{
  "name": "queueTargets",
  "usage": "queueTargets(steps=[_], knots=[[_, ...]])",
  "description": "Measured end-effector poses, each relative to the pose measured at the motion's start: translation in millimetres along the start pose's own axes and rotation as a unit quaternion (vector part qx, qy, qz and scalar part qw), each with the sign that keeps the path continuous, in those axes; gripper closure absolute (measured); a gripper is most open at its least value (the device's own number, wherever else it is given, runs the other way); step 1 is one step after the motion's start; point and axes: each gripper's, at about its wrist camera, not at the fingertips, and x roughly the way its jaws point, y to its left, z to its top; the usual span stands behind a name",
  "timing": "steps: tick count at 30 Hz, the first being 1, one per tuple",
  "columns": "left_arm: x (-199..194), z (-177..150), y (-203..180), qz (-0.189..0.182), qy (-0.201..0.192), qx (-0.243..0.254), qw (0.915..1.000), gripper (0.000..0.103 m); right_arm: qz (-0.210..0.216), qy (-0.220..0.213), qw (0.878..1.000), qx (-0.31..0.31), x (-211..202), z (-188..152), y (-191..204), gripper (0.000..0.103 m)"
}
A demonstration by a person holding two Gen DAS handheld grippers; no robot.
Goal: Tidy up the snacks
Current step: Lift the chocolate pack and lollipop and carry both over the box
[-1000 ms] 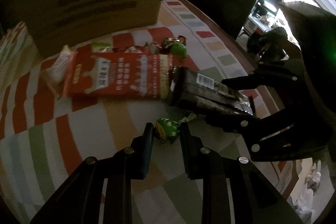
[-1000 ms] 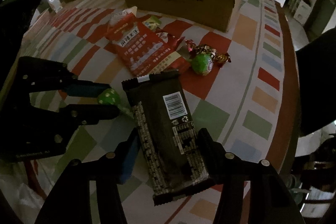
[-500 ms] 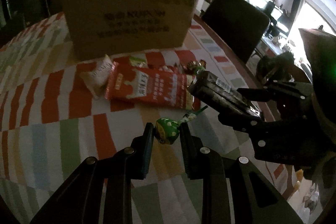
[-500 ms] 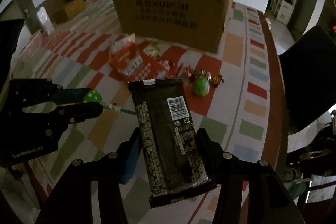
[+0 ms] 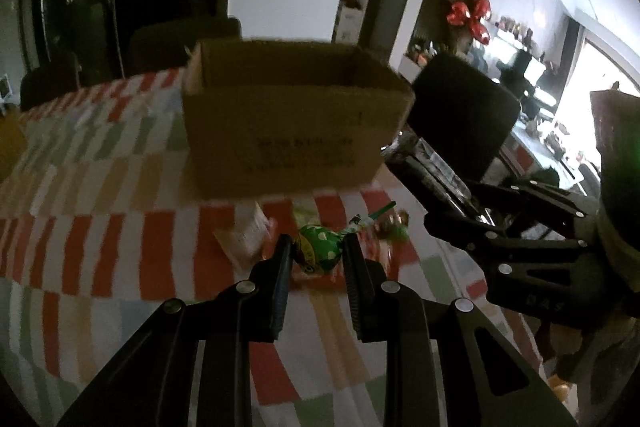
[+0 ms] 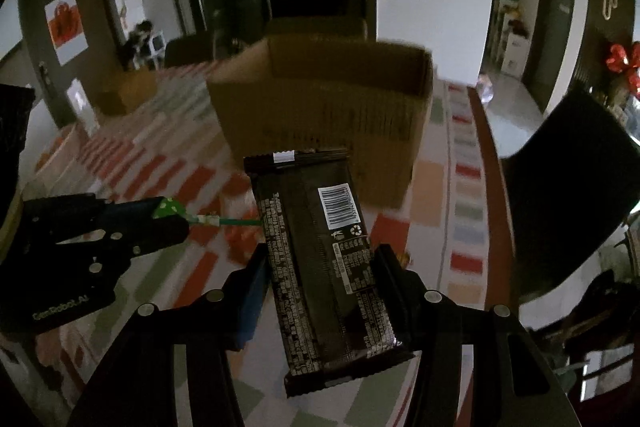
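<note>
The left gripper (image 5: 316,255) is pinching a green lollipop (image 5: 318,251) with white dots between its two fingers, and it holds the candy up above the table. The lollipop's green stick (image 6: 234,222) points out to the side, toward the other gripper. In the right wrist view, the left gripper (image 6: 168,217) shows at the left edge with the green ball of the lollipop (image 6: 168,207) between its fingertips.

The right gripper (image 6: 320,267) is closed on a dark snack packet (image 6: 320,251), long and flat, with a white barcode label and small white print on its back. The packet is in the air, with its far end toward the cardboard box (image 6: 328,119). In the left wrist view, the right gripper (image 5: 452,203) comes in from the right side, and the dark snack packet (image 5: 432,163) in it is just beside the right corner of the cardboard box (image 5: 292,131).

The box stands open on the table, its top flaps are up, and I cannot see what is inside. The table wears a tablecloth (image 5: 120,251) with red, green and pale checks. On the cloth in front of the box lie more snacks: a pale small packet (image 5: 244,243) and some wrapped candies (image 5: 394,227), blurred, near the lollipop. A black chair (image 5: 460,111) stands at the right side of the table.
</note>
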Motion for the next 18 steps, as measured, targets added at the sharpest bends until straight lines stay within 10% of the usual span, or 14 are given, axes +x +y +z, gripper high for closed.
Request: queueTargets(steps=[18], knots=[[-2.0, 80.0, 33.5, 0.039, -0.058, 0.012, 0.9975, 0.077, -0.018, -0.046, 0.999, -0.014, 5.9, 82.2, 5.6, 0.050]])
